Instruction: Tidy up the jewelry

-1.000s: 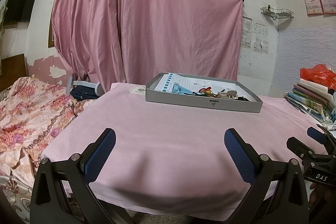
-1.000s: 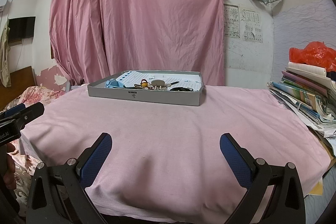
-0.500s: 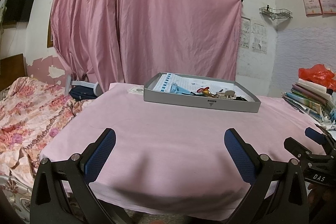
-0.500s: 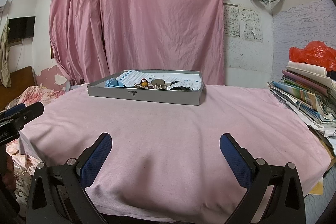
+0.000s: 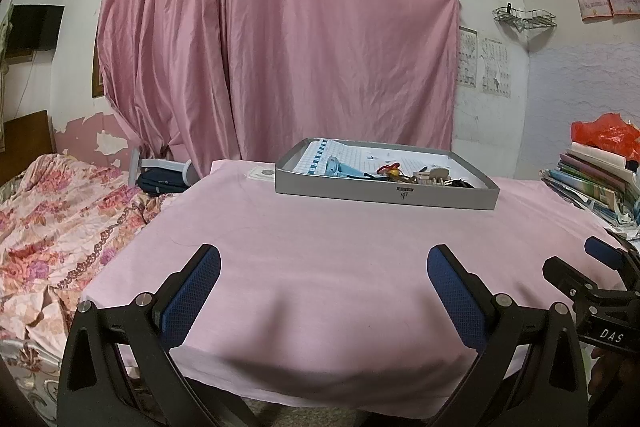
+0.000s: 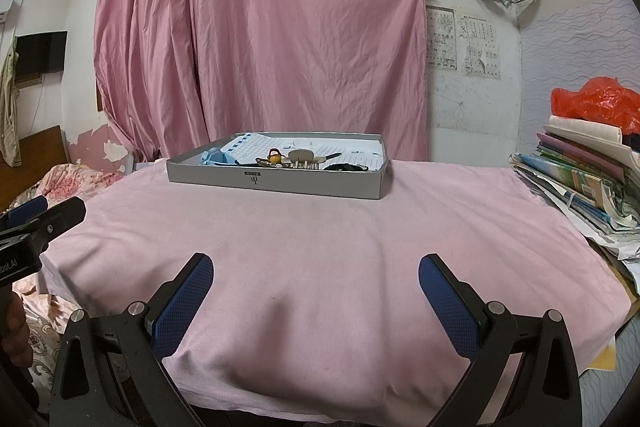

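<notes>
Both claws, left (image 5: 323,281) and right (image 6: 316,289), hang spread and empty, well short of the tray (image 6: 276,183) holding small, light, tangle-prone jewelry (image 6: 288,159), likely best pinched by firmer pieces.

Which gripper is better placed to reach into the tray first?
Probably the right gripper: the tray lies almost straight ahead of it. From the left gripper it sits off to the right. Both are open and empty.

Right gripper (image 6: 316,281) jaws wide, empty, over pink-clothed surface (image 6: 340,239). Grey tray (image 6: 276,182) of jewelry (image 6: 292,159) at far edge; left gripper (image 6: 40,217) at frame left.
</notes>
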`<state>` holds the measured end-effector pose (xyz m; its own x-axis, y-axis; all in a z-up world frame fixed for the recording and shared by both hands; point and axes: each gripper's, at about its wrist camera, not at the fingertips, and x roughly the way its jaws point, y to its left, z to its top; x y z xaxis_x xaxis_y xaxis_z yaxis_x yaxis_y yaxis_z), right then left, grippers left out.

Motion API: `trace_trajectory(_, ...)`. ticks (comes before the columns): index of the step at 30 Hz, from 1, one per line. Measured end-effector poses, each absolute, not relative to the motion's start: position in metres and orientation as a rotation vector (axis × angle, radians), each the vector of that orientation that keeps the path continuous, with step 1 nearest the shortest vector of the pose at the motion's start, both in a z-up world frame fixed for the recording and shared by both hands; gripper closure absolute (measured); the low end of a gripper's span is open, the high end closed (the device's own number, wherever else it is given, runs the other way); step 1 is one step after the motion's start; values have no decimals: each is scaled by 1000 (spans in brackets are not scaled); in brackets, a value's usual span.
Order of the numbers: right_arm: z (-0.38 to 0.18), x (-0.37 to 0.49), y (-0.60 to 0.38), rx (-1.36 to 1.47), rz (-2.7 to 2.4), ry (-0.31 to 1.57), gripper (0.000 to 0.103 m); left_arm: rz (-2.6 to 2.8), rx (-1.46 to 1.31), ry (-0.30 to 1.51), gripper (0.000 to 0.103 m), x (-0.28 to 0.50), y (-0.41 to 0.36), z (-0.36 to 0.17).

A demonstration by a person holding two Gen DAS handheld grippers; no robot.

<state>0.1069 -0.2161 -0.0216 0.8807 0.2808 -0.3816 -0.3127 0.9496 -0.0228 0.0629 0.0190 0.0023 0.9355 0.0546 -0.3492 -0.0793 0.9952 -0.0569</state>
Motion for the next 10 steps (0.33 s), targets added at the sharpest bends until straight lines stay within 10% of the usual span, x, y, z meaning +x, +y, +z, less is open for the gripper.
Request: trace_trajectory(10,-27,102,-213,-83,312,393,0,64,-71,361,2,64,20,0)
